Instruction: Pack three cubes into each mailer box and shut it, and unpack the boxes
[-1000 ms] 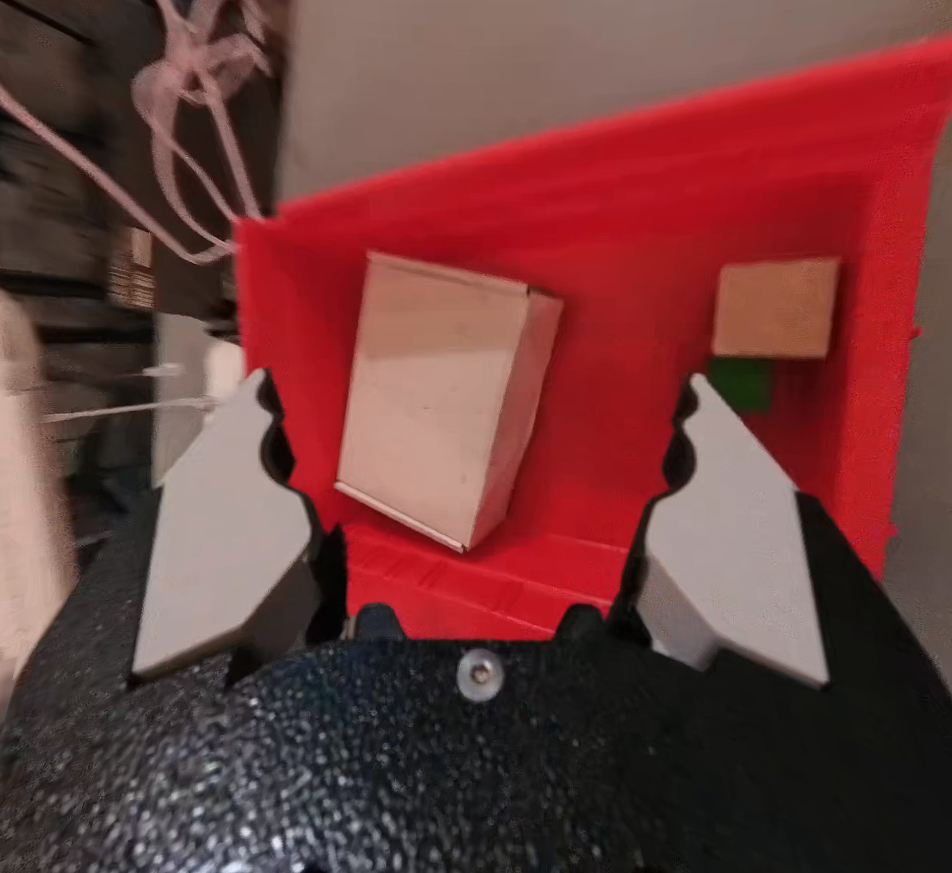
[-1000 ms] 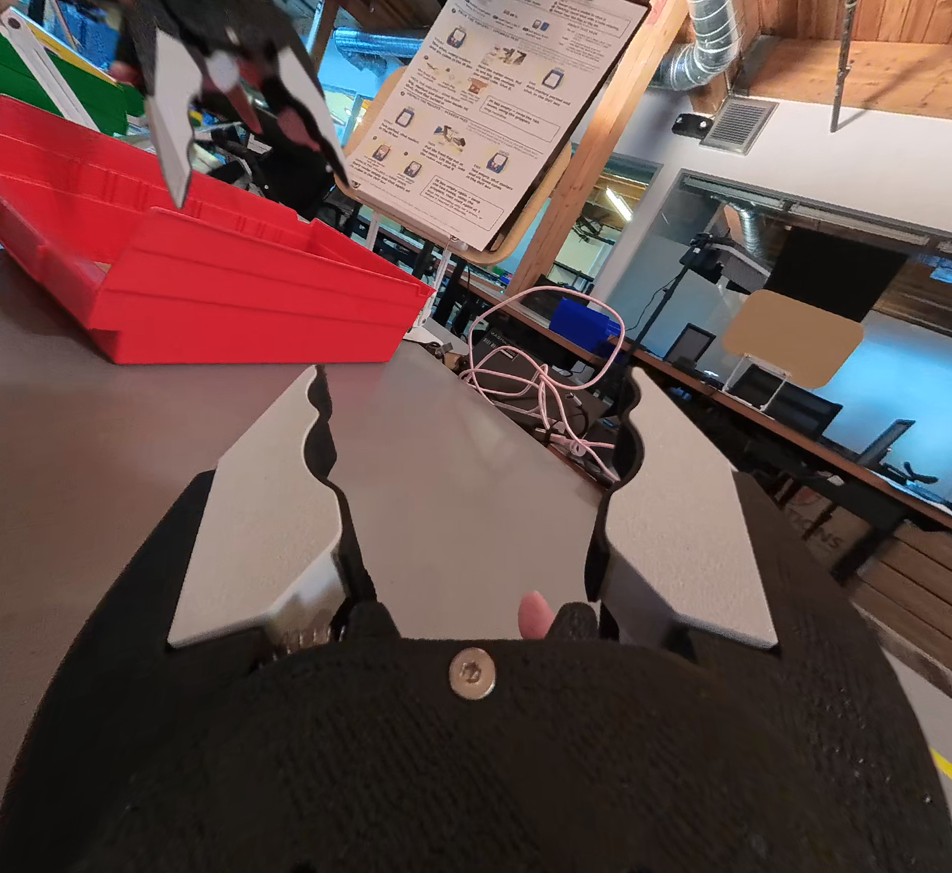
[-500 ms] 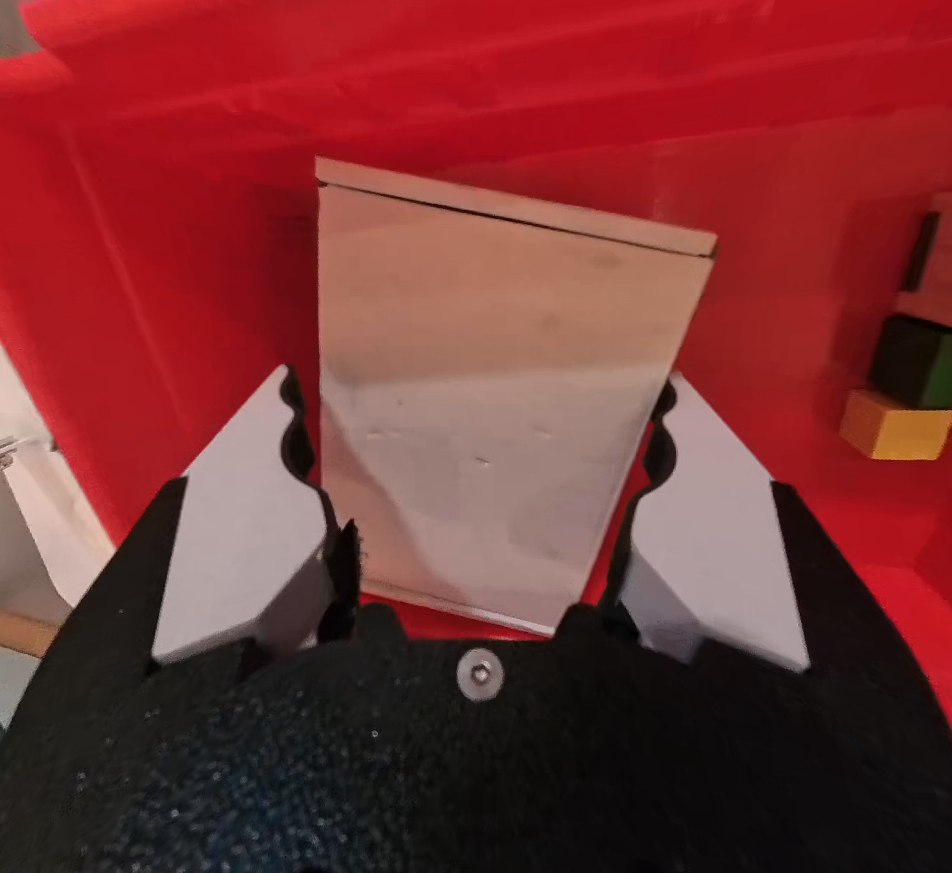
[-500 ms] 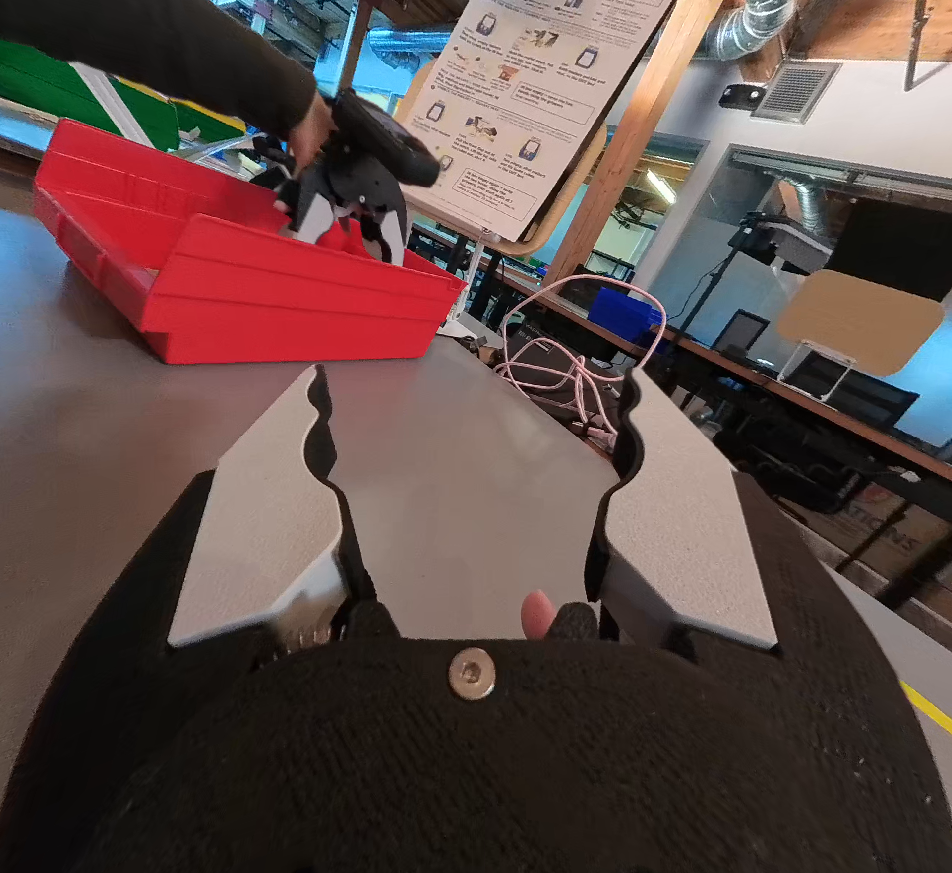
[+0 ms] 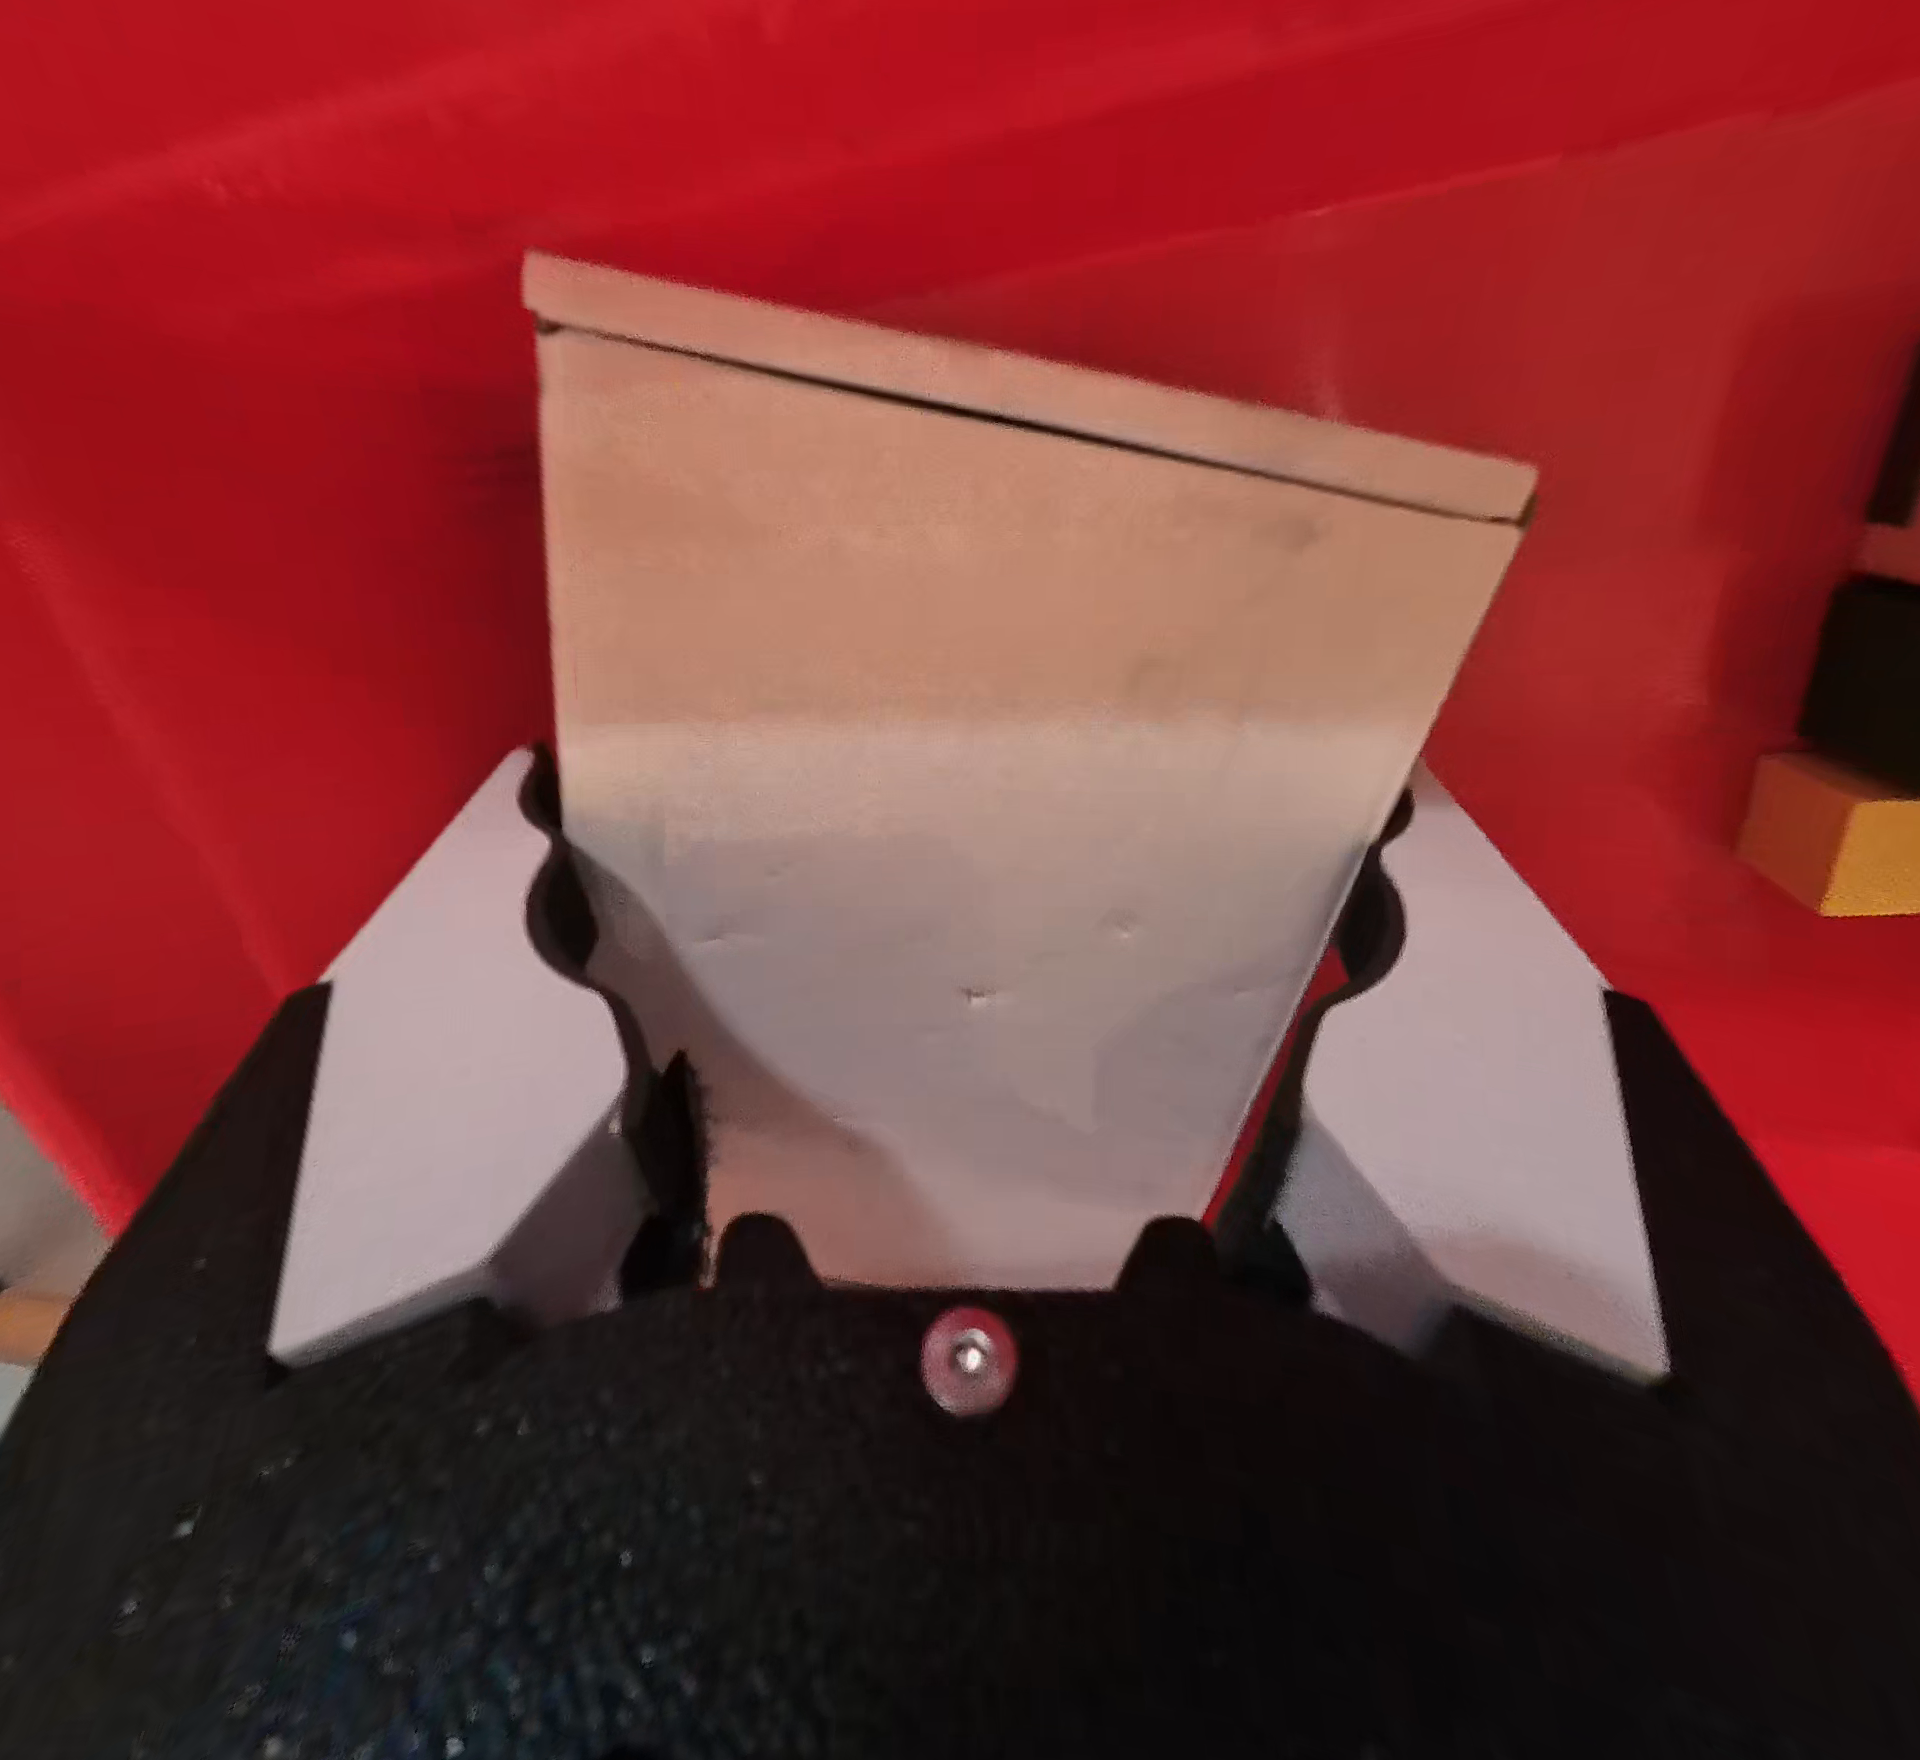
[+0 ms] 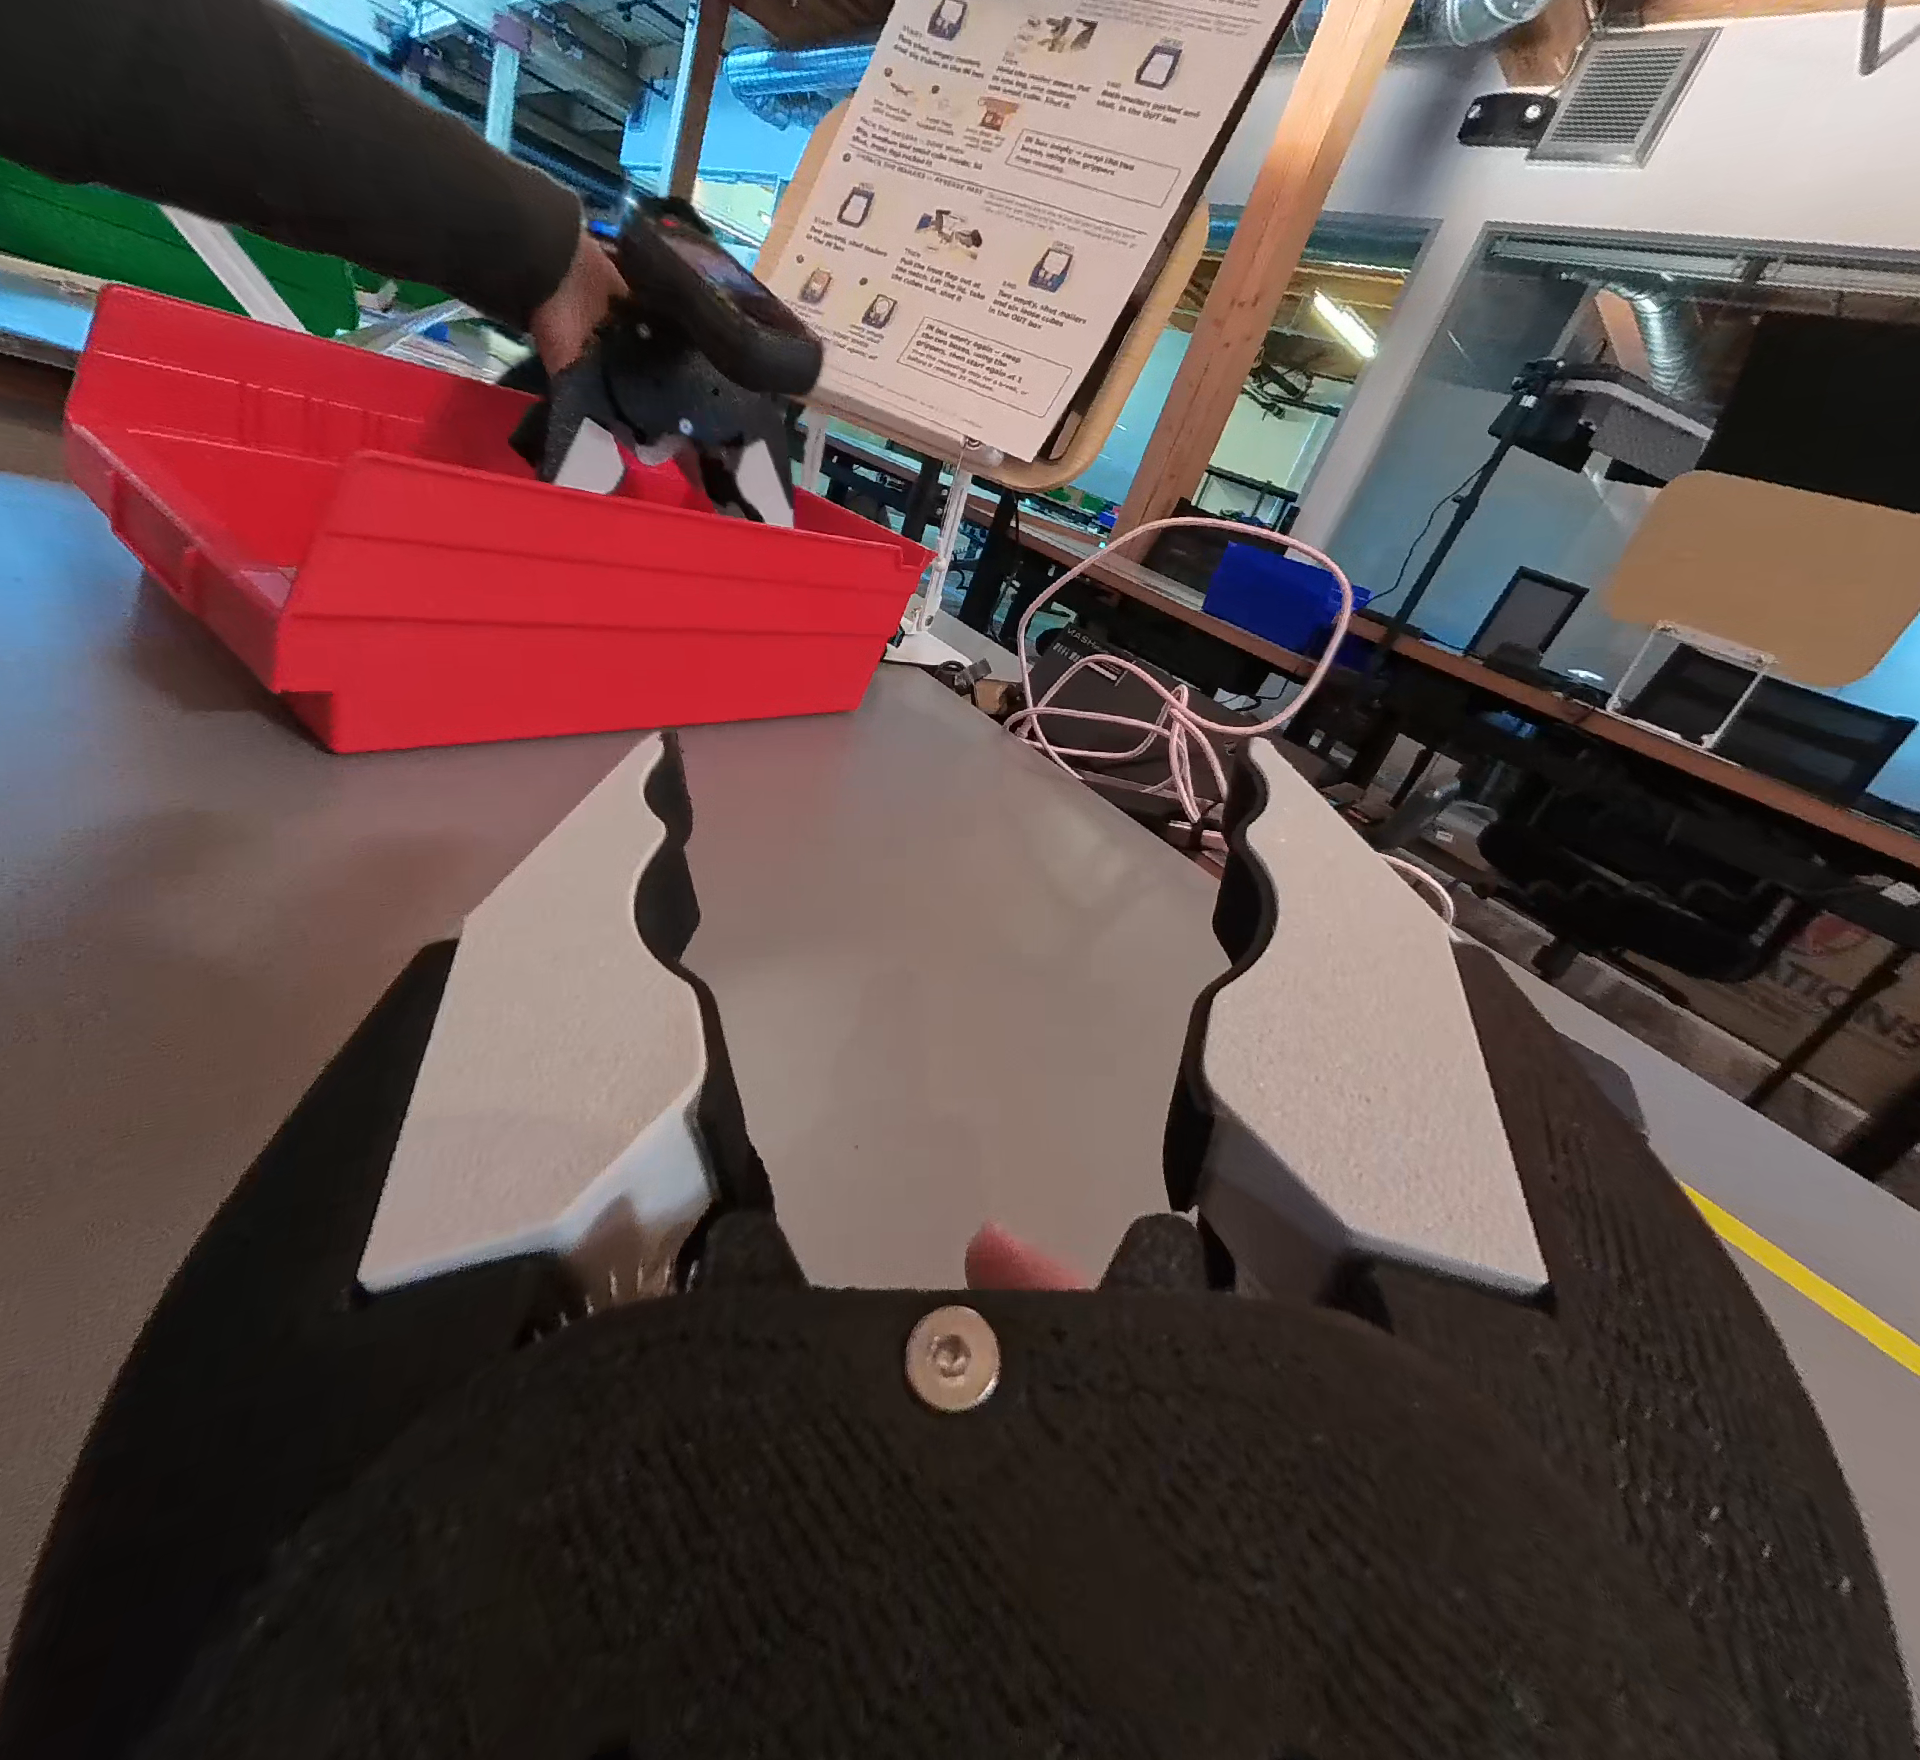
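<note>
1. Closing-in of the left gripper (image 5: 966, 775) on the closed tan cardboard mailer box (image 5: 997, 671) is the main change; a second ago the box stood well ahead of the spread jaws, tilted, inside the red plastic bin (image 5: 416, 100); now it sits between the fingers, the fingertips (image 5: 530, 817) touching or all but touching its two sides.
2. Whether the pads press on the box I cannot tell; blur hides the contact line; no lift is evident.
3. Right gripper (image 6: 956, 775): jaws wide apart, nothing between them; it hovers over the grey tabletop (image 6: 935, 931), outside the bin and nearer the viewer; pose much as a second ago, camera tilted slightly.
4. In the right wrist view the other gripper has dropped from above the bin to below its rim (image 6: 582, 505); a dark-sleeved arm (image 6: 260, 100) reaches in with it.
5. Position of task items relative to the bin: box on the bin floor near the middle; a yellow-orange wooden cube (image 5: 1849, 848) and a dark cube (image 5: 1860, 702) lie to the right of the box, by the bin's wall.
6. Progress, as judgement: early; the box lid is shut, contents unknown; loose cubes suggest packing or unpacking is unfinished.
7. Remaining: secure the box, carry it out, open it, handle the cubes, repeat for any other box.
</note>
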`<state>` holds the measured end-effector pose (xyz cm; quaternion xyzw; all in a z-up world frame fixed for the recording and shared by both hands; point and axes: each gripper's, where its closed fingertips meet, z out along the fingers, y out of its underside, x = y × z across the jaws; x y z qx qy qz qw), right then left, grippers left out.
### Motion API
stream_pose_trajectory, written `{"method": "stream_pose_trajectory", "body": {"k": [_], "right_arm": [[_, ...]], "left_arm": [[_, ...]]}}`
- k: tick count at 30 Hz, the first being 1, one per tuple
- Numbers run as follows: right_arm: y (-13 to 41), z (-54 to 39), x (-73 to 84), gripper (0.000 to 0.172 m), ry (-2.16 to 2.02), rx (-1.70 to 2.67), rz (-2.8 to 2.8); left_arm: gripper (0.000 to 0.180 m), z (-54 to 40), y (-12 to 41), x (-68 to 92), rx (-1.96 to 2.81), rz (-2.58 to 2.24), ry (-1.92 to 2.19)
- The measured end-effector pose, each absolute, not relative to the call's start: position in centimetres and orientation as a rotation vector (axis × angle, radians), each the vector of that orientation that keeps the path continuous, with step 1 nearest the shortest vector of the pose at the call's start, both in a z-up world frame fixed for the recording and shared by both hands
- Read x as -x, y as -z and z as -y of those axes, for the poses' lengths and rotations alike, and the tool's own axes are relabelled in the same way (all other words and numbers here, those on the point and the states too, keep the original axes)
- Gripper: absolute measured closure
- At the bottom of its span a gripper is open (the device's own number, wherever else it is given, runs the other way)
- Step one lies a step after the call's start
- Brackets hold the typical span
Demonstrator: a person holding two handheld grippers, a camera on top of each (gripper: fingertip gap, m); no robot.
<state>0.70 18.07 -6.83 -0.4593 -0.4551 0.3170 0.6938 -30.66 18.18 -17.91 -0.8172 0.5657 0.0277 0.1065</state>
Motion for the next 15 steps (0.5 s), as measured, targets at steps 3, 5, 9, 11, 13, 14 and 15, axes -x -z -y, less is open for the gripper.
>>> {"method": "stream_pose_trajectory", "body": {"k": [3,5,9,11,13,14,15], "right_arm": [[6.9,-17.9,-0.6,0.071,-0.698,1.020,1.032],[7.0,-17.8,-0.5,0.072,-0.693,1.015,1.039],[7.0,-17.7,-0.5,0.074,-0.690,1.008,1.047],[7.0,-17.6,-0.5,0.074,-0.691,1.006,1.048],[7.0,-17.6,-0.5,0.074,-0.689,1.006,1.047],[7.0,-17.7,-0.5,0.074,-0.688,1.007,1.046],[7.0,-17.7,-0.6,0.074,-0.685,1.008,1.044]], "left_arm": [[0.036,-17.9,16.9,30.7,2.274,-1.640,-0.236],[0.042,-17.6,15.5,30.6,2.143,-1.630,-0.371],[0.043,-17.2,11.3,30.2,1.899,-1.515,-0.597],[0.044,-17.0,8.6,30.0,1.775,-1.436,-0.705],[0.044,-16.5,5.7,29.0,1.663,-1.356,-0.779],[0.044,-16.2,4.3,28.1,1.621,-1.326,-0.791],[0.044,-15.8,3.1,27.0,1.584,-1.305,-0.794]]}}
